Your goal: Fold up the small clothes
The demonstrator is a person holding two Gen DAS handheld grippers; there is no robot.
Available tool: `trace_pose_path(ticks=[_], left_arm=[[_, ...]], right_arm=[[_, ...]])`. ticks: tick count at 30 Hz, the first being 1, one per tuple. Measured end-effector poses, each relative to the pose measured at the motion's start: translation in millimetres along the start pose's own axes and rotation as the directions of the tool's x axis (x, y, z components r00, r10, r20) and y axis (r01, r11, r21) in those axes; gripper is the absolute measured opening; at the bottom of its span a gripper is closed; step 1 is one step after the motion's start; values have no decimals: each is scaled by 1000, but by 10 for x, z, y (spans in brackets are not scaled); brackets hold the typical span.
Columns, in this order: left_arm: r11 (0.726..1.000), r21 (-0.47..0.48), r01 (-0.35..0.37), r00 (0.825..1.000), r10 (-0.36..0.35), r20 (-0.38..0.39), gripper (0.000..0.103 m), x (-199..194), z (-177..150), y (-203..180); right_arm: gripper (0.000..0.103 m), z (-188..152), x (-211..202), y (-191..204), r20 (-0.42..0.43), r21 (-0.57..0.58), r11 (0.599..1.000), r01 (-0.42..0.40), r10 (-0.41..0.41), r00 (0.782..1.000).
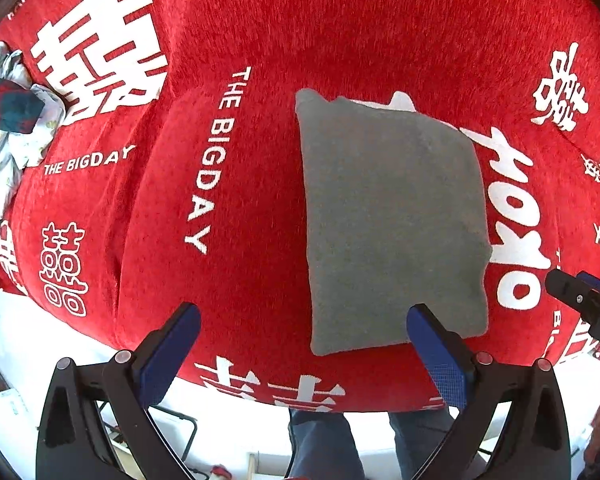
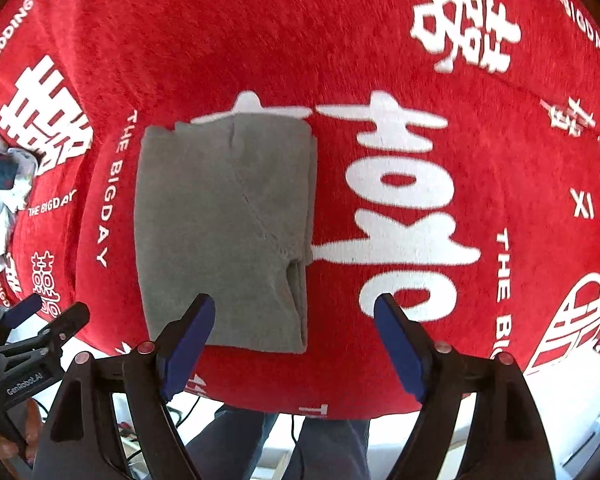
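A grey garment (image 1: 392, 220) lies folded into a flat rectangle on the red cloth with white lettering (image 1: 240, 40); in the right wrist view the grey garment (image 2: 224, 232) shows a diagonal seam and stacked edges on its right side. My left gripper (image 1: 304, 324) is open and empty above the garment's near left corner. My right gripper (image 2: 294, 316) is open and empty above the garment's near right corner. Each gripper shows at the other view's edge: the right one (image 1: 580, 304), the left one (image 2: 40, 320).
A pile of other clothes, pale printed fabric with a dark red and teal piece (image 1: 8, 120), lies at the far left (image 2: 0, 176). The table's near edge (image 1: 300, 404) runs just behind the grippers, with a person's legs (image 1: 324, 440) and floor clutter below.
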State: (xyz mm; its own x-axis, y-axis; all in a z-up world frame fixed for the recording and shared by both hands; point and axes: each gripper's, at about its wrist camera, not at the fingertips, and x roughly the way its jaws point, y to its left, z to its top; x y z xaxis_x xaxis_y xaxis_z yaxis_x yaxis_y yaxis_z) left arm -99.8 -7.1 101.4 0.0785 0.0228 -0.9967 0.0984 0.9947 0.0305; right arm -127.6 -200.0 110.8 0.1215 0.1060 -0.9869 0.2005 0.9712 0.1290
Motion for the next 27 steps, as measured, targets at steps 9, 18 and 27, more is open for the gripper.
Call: trace_pose_path(ticks=[9,18,27], left_arm=[[1000,5,-11,1000,11,-10,103,-32,-22,-57],[1000,8,-18,1000,18,19,103,-132,9,-93],[1000,-5,-25,999,26,46,103,-221,37,-86]], right_arm=[[84,-28,-55,42,-27,6,1000,6,-6,1000],[84,-34,-58,14,-41,42,999,34,-32,999],[84,-6,-106,114,-20,8,998,66,-66,998]])
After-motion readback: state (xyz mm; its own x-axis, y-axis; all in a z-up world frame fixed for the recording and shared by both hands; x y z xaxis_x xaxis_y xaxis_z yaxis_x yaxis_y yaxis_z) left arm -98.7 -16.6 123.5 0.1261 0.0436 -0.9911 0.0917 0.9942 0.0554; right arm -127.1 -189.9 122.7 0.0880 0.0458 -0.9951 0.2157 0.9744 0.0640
